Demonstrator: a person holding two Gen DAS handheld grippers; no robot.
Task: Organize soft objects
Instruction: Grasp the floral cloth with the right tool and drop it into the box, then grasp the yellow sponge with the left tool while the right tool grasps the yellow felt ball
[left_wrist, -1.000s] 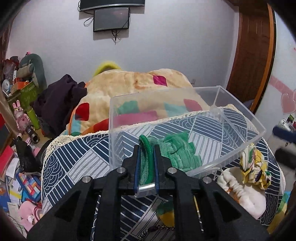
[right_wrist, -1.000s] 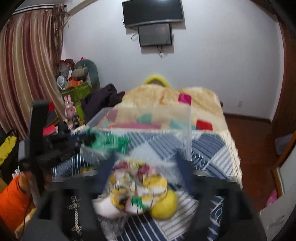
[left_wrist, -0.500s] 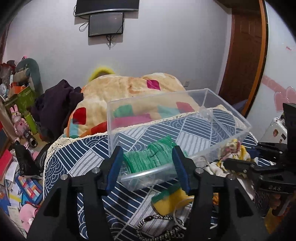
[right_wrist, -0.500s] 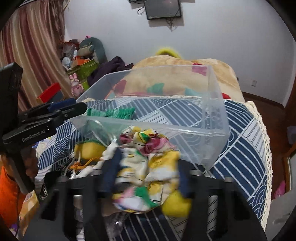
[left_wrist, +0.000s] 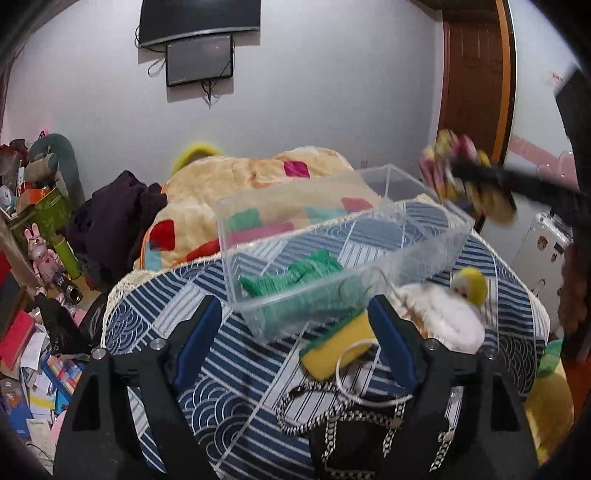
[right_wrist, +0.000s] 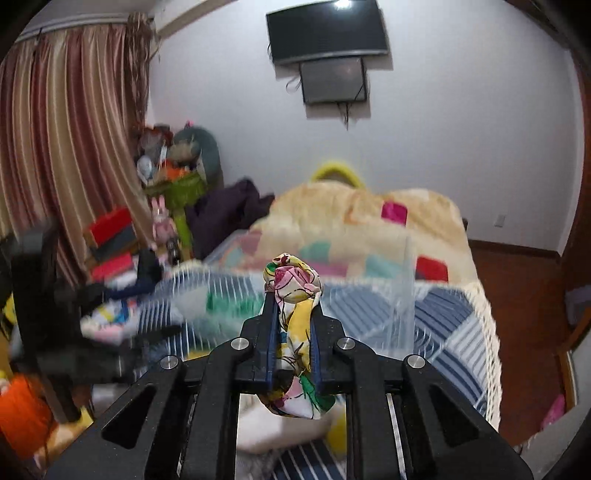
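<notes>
The right gripper (right_wrist: 293, 299) is clamped on a floral cloth (right_wrist: 293, 284), held up in the air above the clear box (left_wrist: 369, 236) that stands on the striped bedcover (left_wrist: 229, 354). The left gripper (left_wrist: 295, 317) has its fingers spread wide and holds nothing, just before the box. A green cloth (left_wrist: 295, 277) lies inside the box, and a sponge (left_wrist: 336, 343) lies on the bedcover beside it.

A: Where does the clear plastic box (left_wrist: 424, 236) sit?
B: On the striped bedspread (left_wrist: 229, 354), in front of the patchwork blanket (left_wrist: 258, 177); the green knitted cloth (left_wrist: 295, 280) lies inside it.

A: And nearer the camera?
B: The yellow sponge (left_wrist: 336, 343) lies just before the box, between the left gripper (left_wrist: 295, 332) fingers. The white fluffy item (left_wrist: 443, 314) lies to its right, and the black-and-white cord (left_wrist: 314, 410) lies before it.
</notes>
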